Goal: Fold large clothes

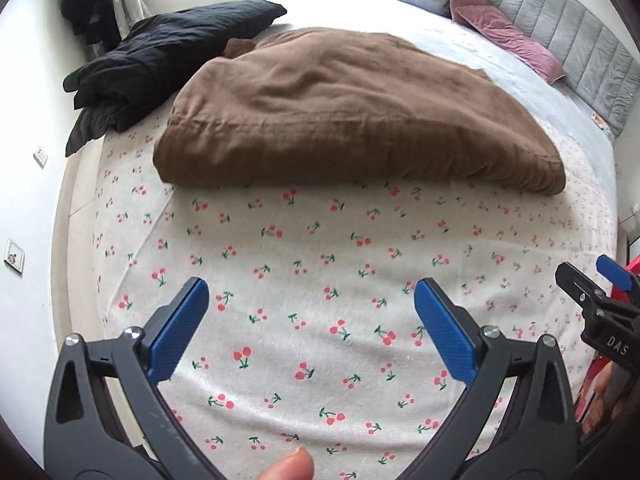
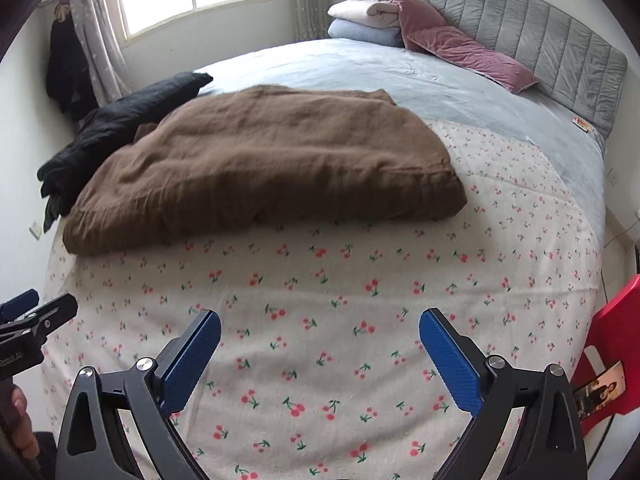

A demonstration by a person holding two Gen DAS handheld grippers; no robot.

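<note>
The left gripper is hanging over the near part of the bed, its blue pads standing wide apart with nothing between them but the cherry-print sheet below. The right gripper is doing the same just beside it, jaws spread wide and holding nothing. A fingertip is showing at the near edge of the left wrist view.

The brown garment is lying folded in a thick, roughly rectangular bundle across the middle of the bed, well beyond both grippers and touching neither. A black garment is lying crumpled to its far left, partly against it. Pink pillows and folded white and blue bedding are resting at the far end by the grey padded headboard. A red chair is standing to the right of the bed.
</note>
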